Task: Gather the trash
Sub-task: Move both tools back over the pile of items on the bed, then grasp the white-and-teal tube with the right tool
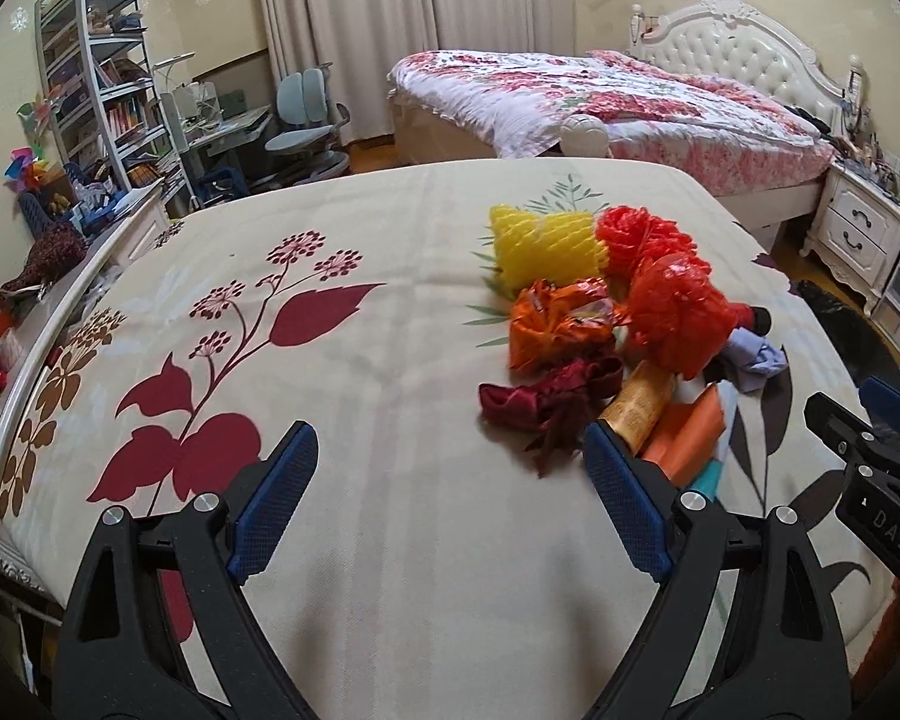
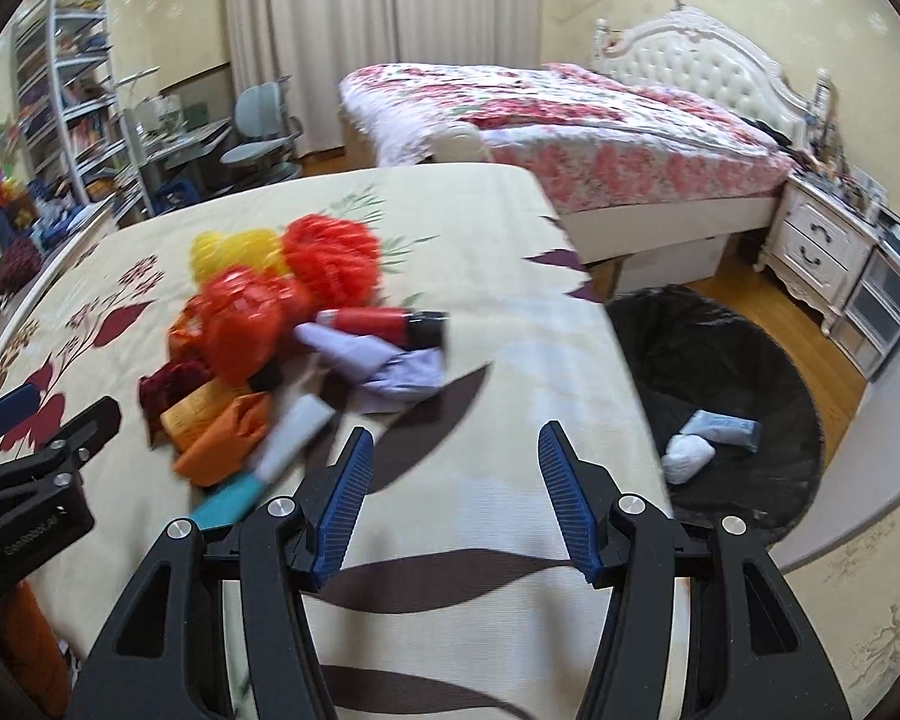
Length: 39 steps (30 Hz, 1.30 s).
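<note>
A pile of trash lies on the cream flowered bedspread [image 1: 390,312]: yellow foam net [image 1: 543,249], red foam nets [image 1: 660,282], orange wrapper [image 1: 555,324], dark red wrapper [image 1: 546,399], orange packets [image 1: 672,426], lilac cloth [image 1: 756,360]. My left gripper [image 1: 450,468] is open and empty above the bedspread, just left of the pile. My right gripper [image 2: 453,468] is open and empty, right of the pile [image 2: 282,324], near the bed's right edge. A black trash bag [image 2: 720,372] lies open on the floor to the right with a blue pack [image 2: 726,426] and white wad [image 2: 687,456] inside.
A second bed with a pink floral quilt [image 1: 600,102] stands behind. A white nightstand [image 2: 816,246] is at far right. A bookshelf [image 1: 102,78], desk and blue chair [image 1: 306,120] stand at the back left. A white footboard rail [image 1: 60,306] edges the bed's left.
</note>
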Tool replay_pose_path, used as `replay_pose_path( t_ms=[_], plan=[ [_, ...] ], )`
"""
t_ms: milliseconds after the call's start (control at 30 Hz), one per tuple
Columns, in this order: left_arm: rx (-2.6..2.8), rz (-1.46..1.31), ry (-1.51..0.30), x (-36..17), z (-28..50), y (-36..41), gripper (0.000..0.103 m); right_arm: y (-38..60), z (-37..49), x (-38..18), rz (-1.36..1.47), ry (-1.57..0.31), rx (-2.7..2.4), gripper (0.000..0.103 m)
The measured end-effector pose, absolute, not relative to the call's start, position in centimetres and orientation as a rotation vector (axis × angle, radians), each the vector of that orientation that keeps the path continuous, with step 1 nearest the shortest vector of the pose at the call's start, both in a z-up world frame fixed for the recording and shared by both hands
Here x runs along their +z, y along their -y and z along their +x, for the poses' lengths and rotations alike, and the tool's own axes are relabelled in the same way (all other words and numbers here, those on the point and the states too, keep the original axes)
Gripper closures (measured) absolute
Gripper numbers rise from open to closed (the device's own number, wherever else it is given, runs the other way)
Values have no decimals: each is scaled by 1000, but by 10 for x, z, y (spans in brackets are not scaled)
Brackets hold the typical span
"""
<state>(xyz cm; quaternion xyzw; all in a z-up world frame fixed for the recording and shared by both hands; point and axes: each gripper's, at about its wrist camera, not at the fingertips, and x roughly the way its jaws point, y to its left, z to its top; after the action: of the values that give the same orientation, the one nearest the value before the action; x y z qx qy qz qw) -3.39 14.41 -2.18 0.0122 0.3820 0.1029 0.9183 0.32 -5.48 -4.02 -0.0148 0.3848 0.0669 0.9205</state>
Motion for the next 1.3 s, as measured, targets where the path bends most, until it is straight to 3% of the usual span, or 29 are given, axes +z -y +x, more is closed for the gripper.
replay_pose_path(
  t_ms=[533, 1133, 1200, 1300],
  plan=[
    [284, -50, -802, -35, -51, -195, 15, -22, -3, -60, -117, -869, 289, 45],
    [199, -40, -811, -43, -49, -163, 15, 14, -2, -59, -92, -872, 191, 42],
    [196, -37, -812, -44, -48, -161, 15, 9, 0, -59, -102, -863, 209, 45],
    [187, -31, -810, -45, -47, -156, 15, 6, 2, -63, -112, -873, 239, 60]
  ],
)
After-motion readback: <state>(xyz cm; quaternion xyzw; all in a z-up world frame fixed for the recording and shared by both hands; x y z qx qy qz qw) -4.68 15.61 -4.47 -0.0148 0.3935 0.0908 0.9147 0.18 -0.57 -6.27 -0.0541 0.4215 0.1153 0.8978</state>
